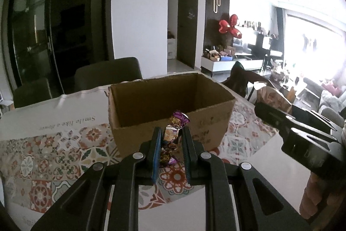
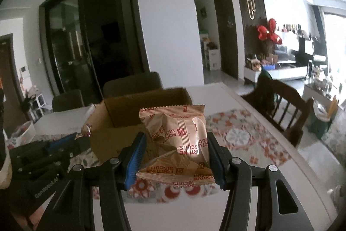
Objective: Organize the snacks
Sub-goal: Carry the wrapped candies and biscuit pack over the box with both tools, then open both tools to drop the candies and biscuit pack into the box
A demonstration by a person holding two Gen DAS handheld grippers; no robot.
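A purple-and-gold foil-wrapped candy [image 1: 173, 138] is gripped by the left tongs [image 1: 170, 140], a tan "Fortune Biscuits" packet [image 2: 177, 144] by the right tongs [image 2: 175, 157], before an open brown cardboard box [image 1: 170, 101] on the tabletop [image 1: 255, 155].

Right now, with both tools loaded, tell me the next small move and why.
Probably carry the left tool forward over the cardboard box and release. It already grips the purple-wrapped candy just short of the near wall, and the box is open-topped. The right tool holds the fortune biscuit packet and can follow.
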